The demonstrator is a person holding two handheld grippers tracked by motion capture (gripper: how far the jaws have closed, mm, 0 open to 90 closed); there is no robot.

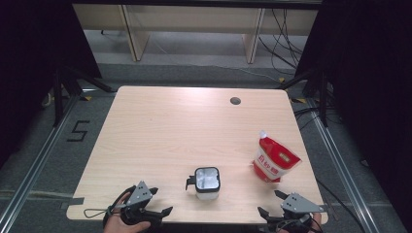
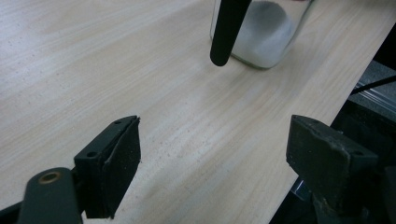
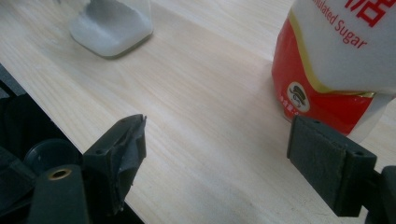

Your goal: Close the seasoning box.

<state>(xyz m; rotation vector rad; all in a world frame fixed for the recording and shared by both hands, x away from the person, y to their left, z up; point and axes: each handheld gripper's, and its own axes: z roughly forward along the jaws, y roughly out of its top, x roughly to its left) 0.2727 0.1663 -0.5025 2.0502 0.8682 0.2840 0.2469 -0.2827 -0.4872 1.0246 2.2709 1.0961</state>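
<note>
Standing upright, clear jar (image 1: 207,182) part-filled with white granules, sugar pouch (image 1: 274,159) nearby (spout up), 2 hand-held grippers wide, empty.

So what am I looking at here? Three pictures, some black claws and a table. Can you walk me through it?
No robot here: a person sits at the near edge of a wooden table and holds a two-jaw grasping tool in each hand. The wide picture comes from a camera fixed above, looking down. In it the left tool is at bottom left and the right tool at bottom right. The other two pictures come from small cameras riding on each tool, looking out between its own black jaws. On the table stand a clear jar with white powder inside and a black handle at its side, and a red and white sugar pouch. Both tools are open and hold nothing; each rests near the table's front edge.
</note>
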